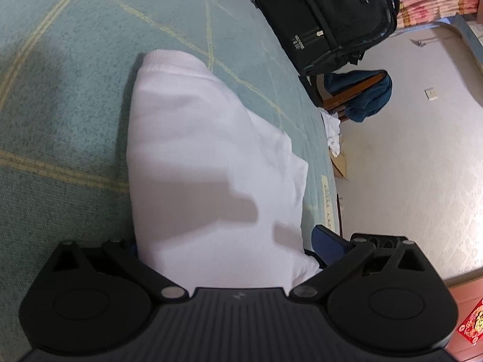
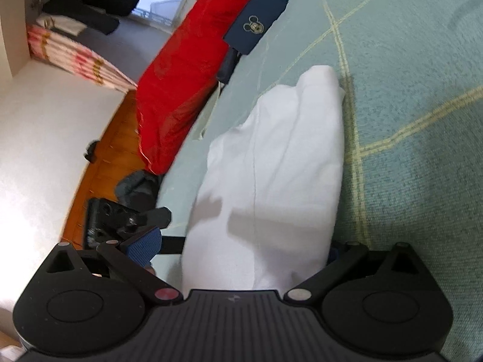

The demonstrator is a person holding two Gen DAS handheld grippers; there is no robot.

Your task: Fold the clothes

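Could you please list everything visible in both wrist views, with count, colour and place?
White garment: one, white, draped from both grippers over the bed.
Bedspread: one, teal with yellow lines, underneath.
Backpack: one, black, at the bed's far edge.
Red quilt: one, red, beside the bed.
Navy pouch: one, navy, on the bed.
Left gripper: black, blue pads, garment between the jaws.
Right gripper: same, garment between the jaws.

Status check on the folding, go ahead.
Left gripper and right gripper both open, straddling the near end of the white garment. Garment folded lengthwise on the green blanket. Nothing on top of it.
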